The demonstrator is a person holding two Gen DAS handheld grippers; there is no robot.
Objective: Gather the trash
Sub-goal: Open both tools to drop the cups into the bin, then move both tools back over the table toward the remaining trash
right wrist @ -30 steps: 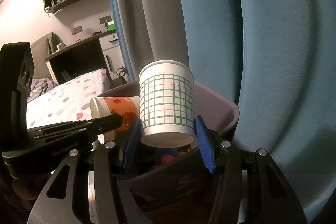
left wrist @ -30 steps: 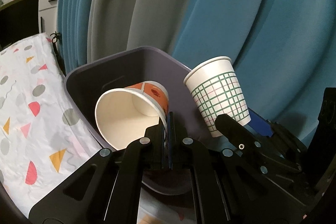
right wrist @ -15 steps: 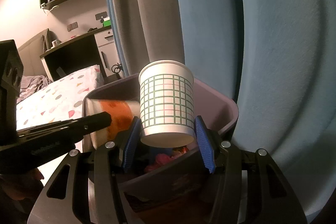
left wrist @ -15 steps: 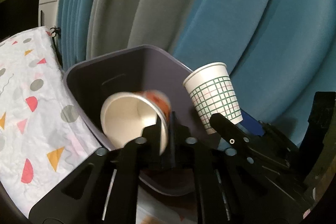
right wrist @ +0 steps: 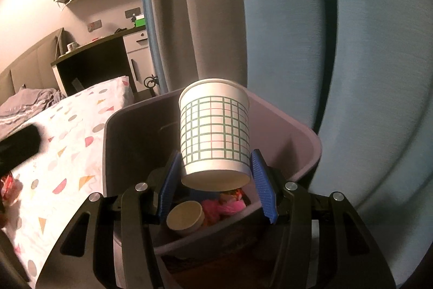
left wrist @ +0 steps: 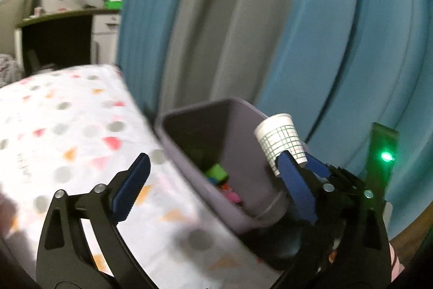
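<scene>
Blue curtain [right wrist: 338,45] behind bin [right wrist: 303,132]; right claw [right wrist: 216,180] grasping checked cup [right wrist: 215,132]; left claw [left wrist: 213,186] released.

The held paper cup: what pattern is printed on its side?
A green grid with faint pink lines on the white paper cup, clearest in the right wrist view.

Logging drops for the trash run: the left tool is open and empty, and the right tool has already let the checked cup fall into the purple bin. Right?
Not quite. The right tool is shut on the checked cup, held above the purple bin, as the right wrist view shows. The left tool is indeed open and empty.
</scene>
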